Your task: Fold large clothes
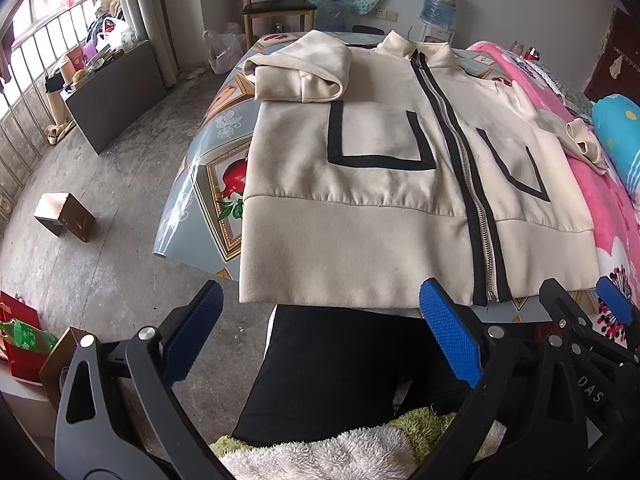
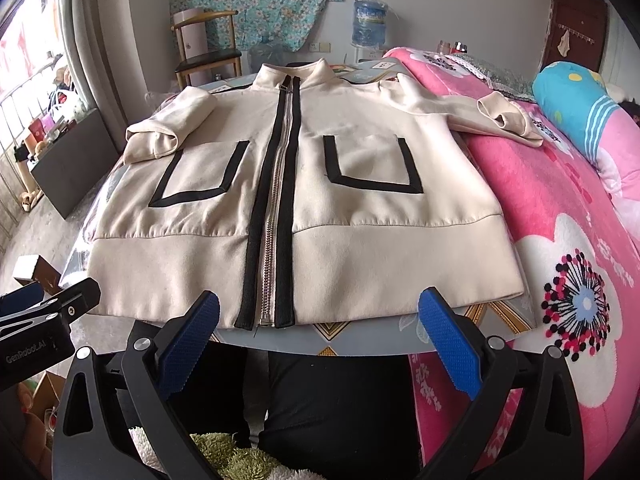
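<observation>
A cream zip-front jacket with black trim and black-outlined pockets (image 2: 304,200) is lying face up and zipped across a table covered in a grey-blue fruit-print cloth (image 1: 208,184), filling the centre of both views, its hem hanging at the near edge. In the left wrist view, one sleeve (image 1: 300,72) is lying folded in over the chest at upper centre, while the other sleeve (image 2: 500,116) is stretching out onto a pink floral blanket (image 2: 560,240) at the right of the right wrist view. The left gripper (image 1: 320,328) is hovering at the lower edge of its frame, short of the hem, its blue-padded jaws spread wide and holding nothing; the right gripper (image 2: 320,328) is doing the same before the zip's lower end, jaws likewise apart and empty. A wooden chair with a dark seat (image 1: 276,4) is standing at the top of the left view, and a blue water-cooler bottle (image 2: 370,22) is sitting at the upper right of centre.
</observation>
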Action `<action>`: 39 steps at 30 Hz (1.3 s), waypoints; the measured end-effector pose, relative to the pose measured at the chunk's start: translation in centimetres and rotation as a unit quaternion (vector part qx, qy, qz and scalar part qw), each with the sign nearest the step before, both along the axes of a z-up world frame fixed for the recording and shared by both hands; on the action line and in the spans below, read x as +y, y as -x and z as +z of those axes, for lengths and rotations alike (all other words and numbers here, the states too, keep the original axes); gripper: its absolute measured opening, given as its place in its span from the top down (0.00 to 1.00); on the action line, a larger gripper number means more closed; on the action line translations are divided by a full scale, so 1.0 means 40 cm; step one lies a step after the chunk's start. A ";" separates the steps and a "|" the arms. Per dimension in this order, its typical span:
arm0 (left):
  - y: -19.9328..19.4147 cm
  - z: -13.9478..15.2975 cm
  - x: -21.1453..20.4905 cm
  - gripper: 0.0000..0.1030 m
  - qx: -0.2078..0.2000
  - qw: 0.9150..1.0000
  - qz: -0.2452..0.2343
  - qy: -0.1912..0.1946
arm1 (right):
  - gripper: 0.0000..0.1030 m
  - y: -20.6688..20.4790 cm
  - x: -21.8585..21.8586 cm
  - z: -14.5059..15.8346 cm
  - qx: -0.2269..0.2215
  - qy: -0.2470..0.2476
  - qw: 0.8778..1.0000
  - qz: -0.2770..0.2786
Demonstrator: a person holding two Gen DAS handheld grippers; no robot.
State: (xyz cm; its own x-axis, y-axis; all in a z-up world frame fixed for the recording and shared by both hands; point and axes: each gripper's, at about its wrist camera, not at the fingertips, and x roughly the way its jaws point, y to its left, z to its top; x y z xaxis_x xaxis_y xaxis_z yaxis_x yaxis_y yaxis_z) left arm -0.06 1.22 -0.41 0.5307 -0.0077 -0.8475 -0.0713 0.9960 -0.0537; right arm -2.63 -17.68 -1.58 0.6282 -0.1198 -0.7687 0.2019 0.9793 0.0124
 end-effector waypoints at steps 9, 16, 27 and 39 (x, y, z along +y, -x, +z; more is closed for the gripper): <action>-0.001 0.001 0.001 0.08 0.000 1.000 0.001 0.000 | 0.06 -0.002 -0.002 0.002 -0.001 0.002 1.000 0.001; -0.002 0.001 0.002 0.08 0.000 1.000 0.000 0.001 | 0.06 -0.005 0.005 0.001 -0.001 0.004 1.000 0.003; -0.012 -0.005 0.016 0.08 0.004 1.000 0.004 0.003 | 0.06 -0.007 0.009 -0.001 0.000 0.004 1.000 0.004; -0.029 -0.010 0.016 0.08 0.005 1.000 -0.004 0.005 | 0.06 -0.020 0.011 0.009 0.001 0.016 1.000 -0.008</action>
